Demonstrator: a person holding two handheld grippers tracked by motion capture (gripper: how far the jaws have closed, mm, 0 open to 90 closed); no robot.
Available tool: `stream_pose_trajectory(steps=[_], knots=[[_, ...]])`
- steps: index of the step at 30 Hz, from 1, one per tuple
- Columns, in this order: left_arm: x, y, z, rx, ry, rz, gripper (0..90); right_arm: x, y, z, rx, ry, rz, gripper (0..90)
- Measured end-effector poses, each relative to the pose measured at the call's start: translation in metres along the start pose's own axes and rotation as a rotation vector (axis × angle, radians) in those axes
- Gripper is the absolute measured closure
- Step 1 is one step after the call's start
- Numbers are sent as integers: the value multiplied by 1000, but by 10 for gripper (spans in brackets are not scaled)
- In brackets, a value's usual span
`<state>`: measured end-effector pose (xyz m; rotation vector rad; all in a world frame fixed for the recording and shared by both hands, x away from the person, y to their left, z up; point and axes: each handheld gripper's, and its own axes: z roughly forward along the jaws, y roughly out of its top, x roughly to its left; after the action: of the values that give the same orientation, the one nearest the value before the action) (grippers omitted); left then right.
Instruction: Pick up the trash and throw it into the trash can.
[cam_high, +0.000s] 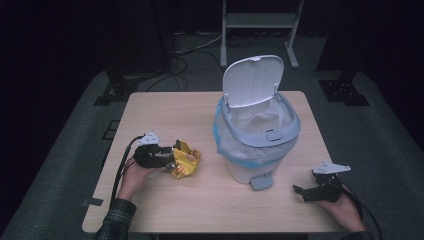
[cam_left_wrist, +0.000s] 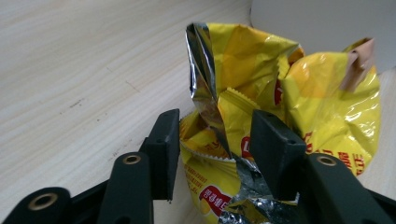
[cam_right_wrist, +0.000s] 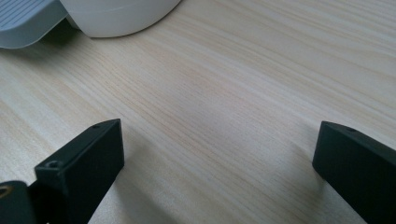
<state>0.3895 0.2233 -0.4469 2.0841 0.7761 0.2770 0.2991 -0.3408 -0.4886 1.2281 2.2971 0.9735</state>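
A crumpled yellow snack bag (cam_high: 186, 161) lies on the wooden table (cam_high: 170, 115), left of a white pedal bin (cam_high: 257, 150). My left gripper (cam_high: 170, 159) reaches it from the left. In the left gripper view the gripper (cam_left_wrist: 215, 135) has its jaws on either side of a fold of the snack bag (cam_left_wrist: 327, 102), and the foil fills the gap between them. The bag still rests on the table. My right gripper (cam_high: 302, 192) sits low at the table's front right, and the right gripper view shows that gripper (cam_right_wrist: 217, 149) open wide over bare wood.
The bin's lid (cam_high: 252, 80) stands up and a clear liner hangs inside. Its grey pedal (cam_high: 261, 182) sticks out toward me, close to the right gripper; the pedal (cam_right_wrist: 23, 23) and the bin's base (cam_right_wrist: 121, 14) show at top left. Metal stands and cables lie on the floor behind.
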Motion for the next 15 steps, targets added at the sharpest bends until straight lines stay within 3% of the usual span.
stream_pose_trajectory(steps=[15], knots=[[-6,-1,7,68,5,13,861,0,0,0,0,3,-4,10]])
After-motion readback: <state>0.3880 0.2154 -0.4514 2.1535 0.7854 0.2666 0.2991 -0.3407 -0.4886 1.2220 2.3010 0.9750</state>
